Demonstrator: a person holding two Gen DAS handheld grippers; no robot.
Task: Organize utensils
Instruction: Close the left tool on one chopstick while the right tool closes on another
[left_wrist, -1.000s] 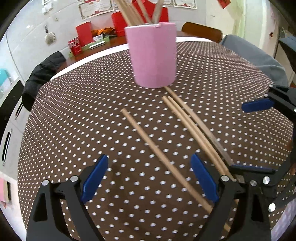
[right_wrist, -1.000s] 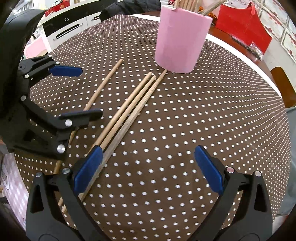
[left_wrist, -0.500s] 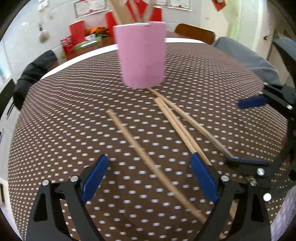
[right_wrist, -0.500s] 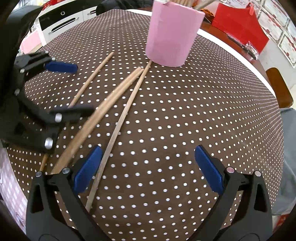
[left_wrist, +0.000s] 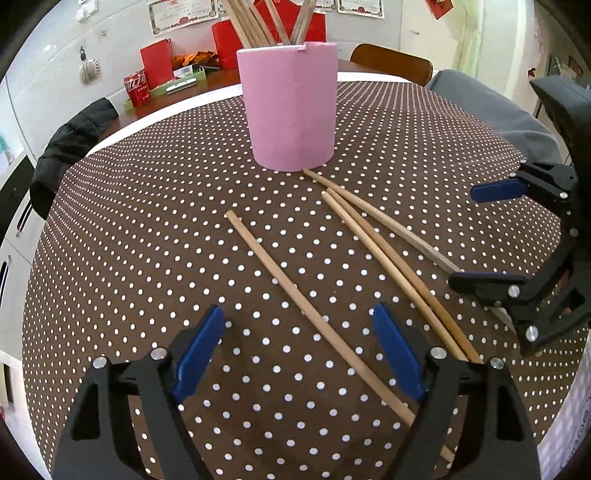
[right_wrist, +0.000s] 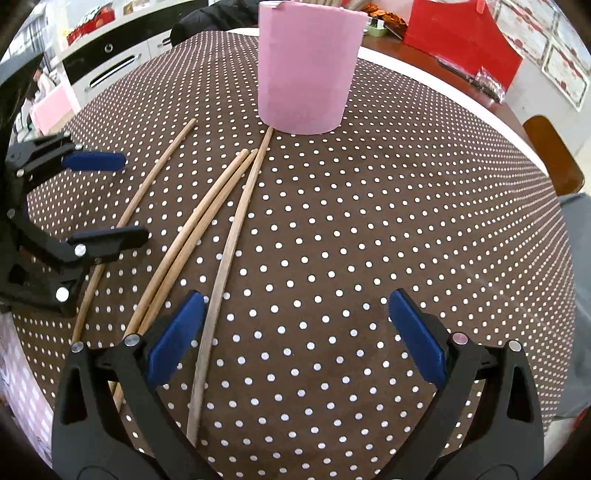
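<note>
Dotted tablecloth (left_wrist: 147, 258) bears 4 chopsticks (left_wrist: 317, 325) pointing cupward; left tongs (left_wrist: 299, 354) closing, empty.

The bench (left_wrist: 147, 221) was covered in a matt brown cloth printed with white dots. The four loose chopsticks (left_wrist: 306, 306) were bare, pale wood with a dull, smooth finish. The pink holder (left_wrist: 291, 110) had a matt, paper-like skin with a visible seam. Each claw (left_wrist: 299, 354) (right_wrist: 295, 332) was semi-gloss black plastic with smooth blue pads (right_wrist: 177, 336) and bright metal rivets.
</note>
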